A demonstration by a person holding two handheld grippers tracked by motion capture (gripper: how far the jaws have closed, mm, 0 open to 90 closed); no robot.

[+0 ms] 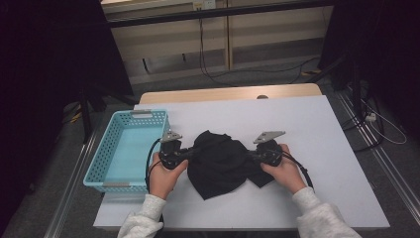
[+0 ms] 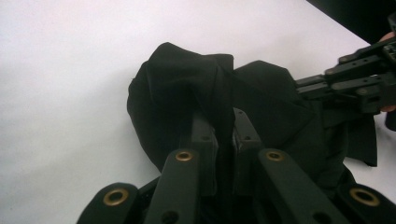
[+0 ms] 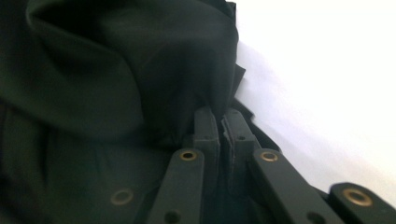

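A crumpled black cloth (image 1: 218, 161) lies in the middle of the white sheet on the table. My left gripper (image 1: 190, 153) reaches in from the cloth's left side. In the left gripper view its jaws (image 2: 224, 123) are shut on a fold of the cloth (image 2: 177, 93). From the right side comes my right gripper (image 1: 250, 156). The right gripper view has its jaws (image 3: 222, 116) pressed together on the cloth's edge (image 3: 93, 70). The right gripper (image 2: 303, 86) also appears at the far side of the cloth in the left gripper view.
A light blue perforated basket (image 1: 99, 168) stands at the table's left edge, close to my left hand. The white sheet (image 1: 307, 129) stretches bare to the right and behind the cloth. Cables and dark frames lie on the floor beyond the table.
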